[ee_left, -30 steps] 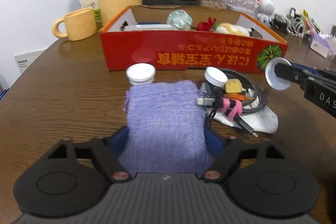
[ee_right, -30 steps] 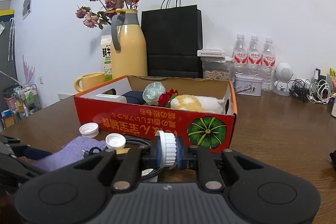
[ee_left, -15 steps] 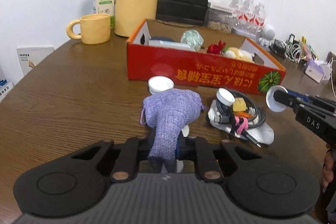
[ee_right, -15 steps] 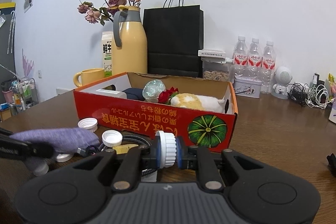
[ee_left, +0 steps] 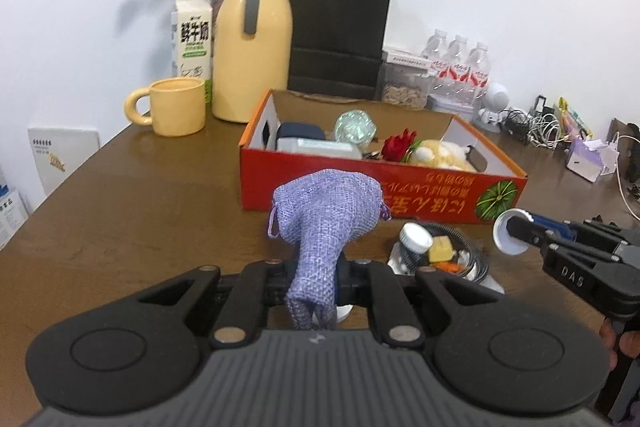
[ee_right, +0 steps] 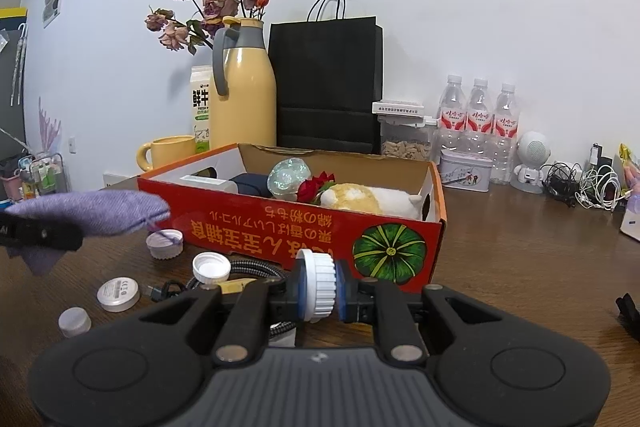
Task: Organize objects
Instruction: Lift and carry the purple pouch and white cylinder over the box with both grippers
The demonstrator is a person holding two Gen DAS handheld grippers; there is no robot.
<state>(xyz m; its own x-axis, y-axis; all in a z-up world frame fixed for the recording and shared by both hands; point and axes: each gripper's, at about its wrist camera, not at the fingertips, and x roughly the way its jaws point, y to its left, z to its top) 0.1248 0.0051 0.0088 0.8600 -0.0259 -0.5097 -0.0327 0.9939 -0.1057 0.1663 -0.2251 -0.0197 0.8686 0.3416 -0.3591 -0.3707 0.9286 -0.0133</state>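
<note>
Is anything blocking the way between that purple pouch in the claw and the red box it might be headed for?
Nothing visible blocks it. The left claw holds the purple pouch off the table, just in front of the red box. Only the box's front wall lies between them, and its top is open. White caps lie lower, on the table.

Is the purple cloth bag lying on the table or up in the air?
Up in the air. The left gripper pinches the purple woven cloth bag, and it hangs clear above the brown wooden table.

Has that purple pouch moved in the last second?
Yes. The purple pouch, flat on the table before, now hangs lifted in the left gripper, level with the red box front.
</note>
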